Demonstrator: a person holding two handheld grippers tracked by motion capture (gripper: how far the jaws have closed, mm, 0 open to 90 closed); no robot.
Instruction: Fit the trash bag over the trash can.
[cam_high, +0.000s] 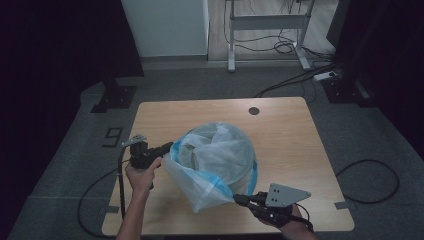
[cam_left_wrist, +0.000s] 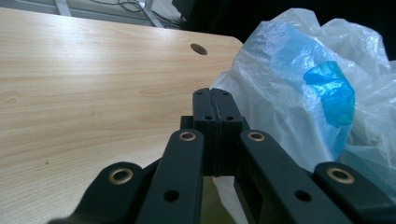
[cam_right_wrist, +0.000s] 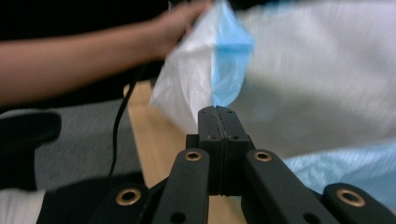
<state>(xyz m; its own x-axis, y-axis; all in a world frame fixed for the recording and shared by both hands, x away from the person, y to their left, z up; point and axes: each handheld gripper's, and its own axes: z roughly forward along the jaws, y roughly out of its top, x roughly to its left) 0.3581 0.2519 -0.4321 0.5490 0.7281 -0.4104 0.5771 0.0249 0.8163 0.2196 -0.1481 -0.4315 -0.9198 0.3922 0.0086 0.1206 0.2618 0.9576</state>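
Bag (cam_high: 217, 160) mid-table (cam_high: 280, 125), white-blue plastic, puffed up. Left gripper (cam_high: 167, 146) jaws together at bag's left rim, film possibly pinched, can't tell. Right gripper (cam_high: 239, 199) jaws together at bag's near-right bottom edge, grip unclear.

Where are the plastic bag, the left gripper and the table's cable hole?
plastic bag (cam_high: 220, 155), high view, crumpled middle.
left gripper (cam_left_wrist: 215, 100), left gripper view, tips of its shut jaws.
cable hole (cam_high: 254, 110), high view, centre of the hole.
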